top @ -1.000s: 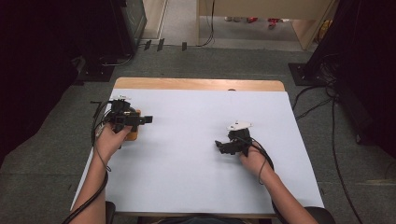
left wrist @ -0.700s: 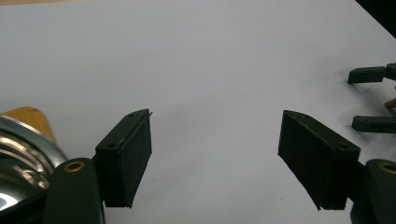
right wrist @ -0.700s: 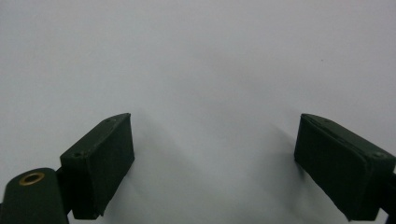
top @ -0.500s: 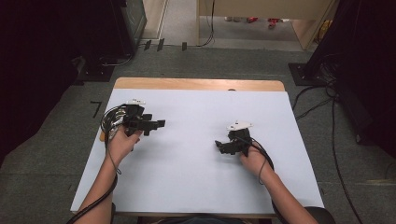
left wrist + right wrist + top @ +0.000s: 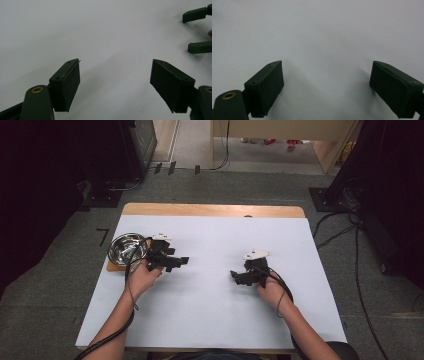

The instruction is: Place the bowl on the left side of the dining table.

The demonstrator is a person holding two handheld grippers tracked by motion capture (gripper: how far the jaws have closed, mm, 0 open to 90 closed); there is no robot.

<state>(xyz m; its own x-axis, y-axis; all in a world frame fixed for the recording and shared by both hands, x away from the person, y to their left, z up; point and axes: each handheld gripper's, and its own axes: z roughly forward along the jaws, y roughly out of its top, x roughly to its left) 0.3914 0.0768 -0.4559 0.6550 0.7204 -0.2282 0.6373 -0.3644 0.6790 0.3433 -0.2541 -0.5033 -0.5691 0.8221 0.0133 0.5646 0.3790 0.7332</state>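
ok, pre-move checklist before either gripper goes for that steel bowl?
1. Left gripper empty: ok. Its fingers have just been opening and stand wide apart over bare sheet, nothing between them.
2. Right gripper empty: ok, jaws wide apart with bare sheet between them.
3. Shiny round steel bowl upright: ok, it sits on a wooden board at the table's left edge.
4. Bowl contents: cannot tell, the inside shows glare.
5. Left gripper aimed at the bowl: not ok, its jaws point toward the table's middle, with the bowl behind it.
6. White sheet between the two grippers free of things: ok.
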